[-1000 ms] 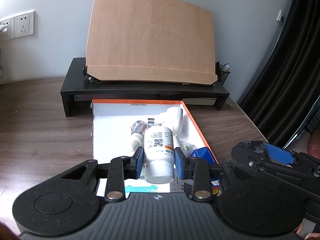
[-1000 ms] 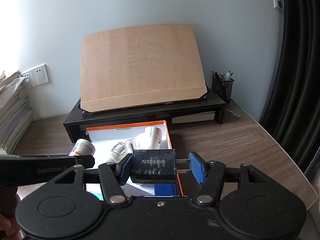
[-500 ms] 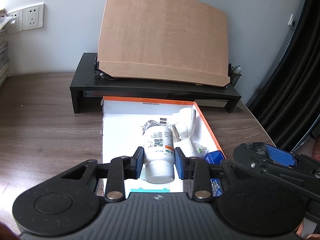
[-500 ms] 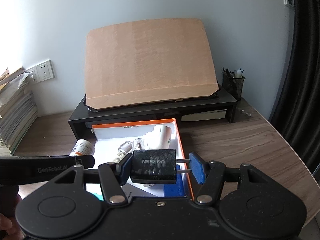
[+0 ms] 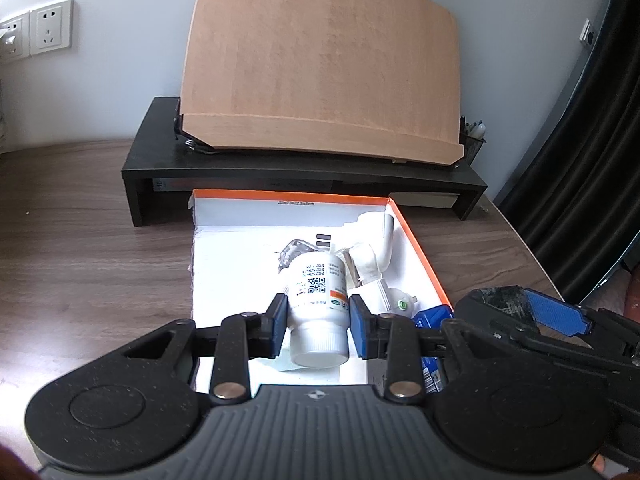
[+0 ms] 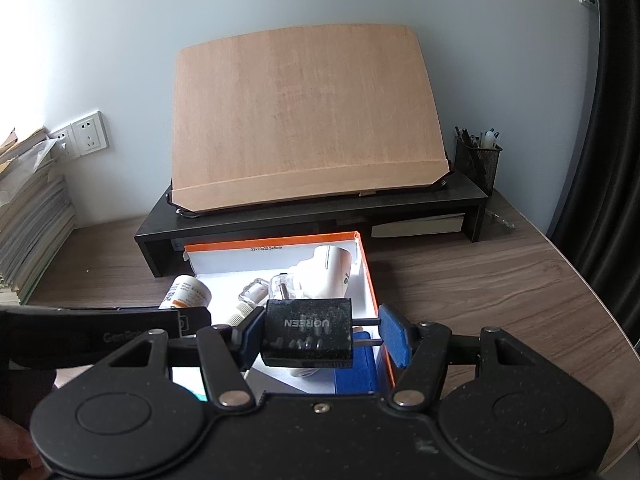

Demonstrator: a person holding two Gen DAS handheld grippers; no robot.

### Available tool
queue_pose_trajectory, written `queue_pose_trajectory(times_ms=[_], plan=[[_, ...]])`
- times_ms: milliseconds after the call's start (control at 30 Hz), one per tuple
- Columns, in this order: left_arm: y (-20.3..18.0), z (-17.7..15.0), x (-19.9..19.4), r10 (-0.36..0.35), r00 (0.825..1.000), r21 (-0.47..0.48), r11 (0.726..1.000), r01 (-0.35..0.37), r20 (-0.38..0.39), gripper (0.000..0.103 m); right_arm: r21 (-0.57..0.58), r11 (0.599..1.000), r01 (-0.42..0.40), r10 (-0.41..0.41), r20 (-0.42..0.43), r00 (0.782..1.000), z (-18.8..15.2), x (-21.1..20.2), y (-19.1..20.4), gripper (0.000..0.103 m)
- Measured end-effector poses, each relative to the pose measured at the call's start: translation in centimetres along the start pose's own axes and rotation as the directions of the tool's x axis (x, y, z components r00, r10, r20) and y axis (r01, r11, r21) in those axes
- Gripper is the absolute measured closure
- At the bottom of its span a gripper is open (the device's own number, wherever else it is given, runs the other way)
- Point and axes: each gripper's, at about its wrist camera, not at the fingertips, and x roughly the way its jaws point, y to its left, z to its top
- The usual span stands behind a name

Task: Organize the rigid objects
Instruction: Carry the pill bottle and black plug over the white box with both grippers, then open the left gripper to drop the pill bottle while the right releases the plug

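My left gripper is shut on a white pill bottle, cap toward the camera, held above the orange-rimmed white box. The bottle's base shows at the left of the right wrist view. My right gripper is shut on a black charger. Its body rests against the left pad and its prongs reach the right pad, over the box's right side. Inside the box lie a white bent fitting, a small clear glass bottle and a blue packet.
A black desk riser stands behind the box and carries a tilted wooden board. A mesh pen cup sits at its right end. Stacked papers lie far left, and a dark curtain hangs on the right.
The right gripper has drifted slightly left over the box with the charger. The left gripper has barely shifted. Both grips are unchanged.
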Motion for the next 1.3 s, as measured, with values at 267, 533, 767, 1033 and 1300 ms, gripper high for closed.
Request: queue_pose_trajectory(times_ms=[267, 533, 767, 1033, 1300], plan=[[-0.2, 0.1, 1.1, -0.011, 1.000, 0.010, 1.000, 0.011, -0.021, 0.070, 0.000, 1.000, 0.003, -0.003, -0.020, 1.000, -0.2, 0.7, 0.0, 0.030], [0.0, 0.3, 1.7, -0.011, 0.999, 0.011, 1.000, 0.011, -0.033, 0.070, 0.007, 1.000, 0.005, -0.004, -0.031, 1.000, -0.3, 1.2, 0.0, 0.030], [0.3, 0.4, 2.2, -0.007, 0.999, 0.009, 1.000, 0.007, -0.043, 0.070, 0.004, 1.000, -0.010, 0.011, -0.043, 0.999, -0.8, 1.3, 0.1, 0.029], [-0.5, 0.3, 3.4, -0.022, 0.998, 0.033, 0.999, 0.024, -0.065, 0.070, 0.044, 0.998, 0.036, -0.036, 0.002, 0.999, -0.8, -0.6, -1.6, 0.029], [-1.1, -0.2, 4.4, 0.004, 0.996, 0.058, 0.998, 0.001, -0.084, 0.047, 0.052, 0.997, 0.054, -0.055, 0.022, 0.998, -1.6, -2.9, -2.7, 0.027]])
